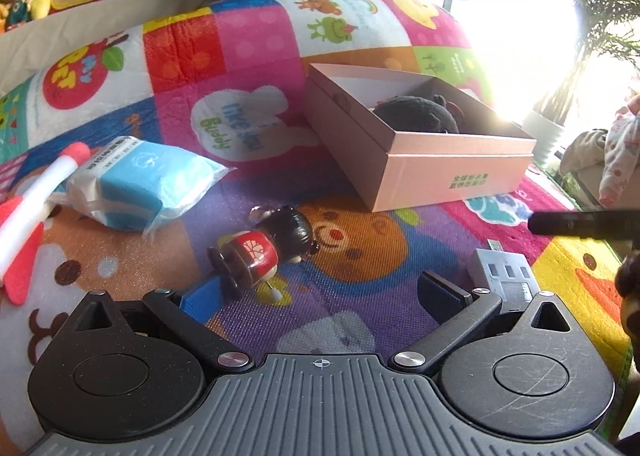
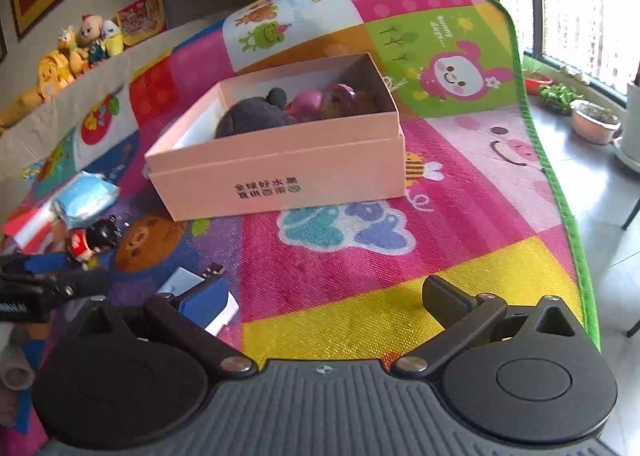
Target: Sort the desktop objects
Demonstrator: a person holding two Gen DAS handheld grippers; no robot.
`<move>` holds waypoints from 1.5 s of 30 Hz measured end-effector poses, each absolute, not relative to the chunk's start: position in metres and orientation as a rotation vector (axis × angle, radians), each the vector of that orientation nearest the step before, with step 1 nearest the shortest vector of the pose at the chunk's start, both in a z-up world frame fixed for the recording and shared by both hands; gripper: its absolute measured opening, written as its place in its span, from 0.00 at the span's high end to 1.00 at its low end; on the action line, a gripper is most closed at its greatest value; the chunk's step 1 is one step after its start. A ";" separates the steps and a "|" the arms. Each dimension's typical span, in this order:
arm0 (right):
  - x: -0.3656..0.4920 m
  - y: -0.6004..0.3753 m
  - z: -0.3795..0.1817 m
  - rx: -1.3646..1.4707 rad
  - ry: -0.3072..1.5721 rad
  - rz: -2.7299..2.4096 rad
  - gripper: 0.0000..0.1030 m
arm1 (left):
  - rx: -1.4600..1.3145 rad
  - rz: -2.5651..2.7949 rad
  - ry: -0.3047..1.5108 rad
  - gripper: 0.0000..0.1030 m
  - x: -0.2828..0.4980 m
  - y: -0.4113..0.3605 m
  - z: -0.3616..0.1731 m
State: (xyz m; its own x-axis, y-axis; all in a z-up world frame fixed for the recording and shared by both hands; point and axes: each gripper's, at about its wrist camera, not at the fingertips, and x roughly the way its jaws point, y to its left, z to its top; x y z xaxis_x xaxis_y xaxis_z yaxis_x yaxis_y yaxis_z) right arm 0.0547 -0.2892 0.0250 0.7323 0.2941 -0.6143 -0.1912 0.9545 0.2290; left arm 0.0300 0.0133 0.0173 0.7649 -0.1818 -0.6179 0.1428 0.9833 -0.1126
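While jaws gape, the figurine (image 1: pixel 262 252) lies just ahead, left.

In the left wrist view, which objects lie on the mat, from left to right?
Red and white foam rocket → blue tissue pack → wind-up doll → pink box → silver USB hub.

Doll (image 1: pixel 262 246) before box (image 1: pixel 448 176), tissue pack (image 1: pixel 148 188) left (plush (image 1: pixel 416 114) seemingly inside)
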 end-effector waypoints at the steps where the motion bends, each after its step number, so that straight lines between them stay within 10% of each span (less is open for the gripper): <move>1: 0.061 -0.291 0.029 0.174 0.685 0.245 0.00 | -0.050 -0.165 0.678 0.00 0.031 0.013 0.017; 45: 0.058 -0.289 0.024 0.214 0.557 0.145 0.00 | 0.019 -0.229 0.640 0.00 0.057 0.002 0.034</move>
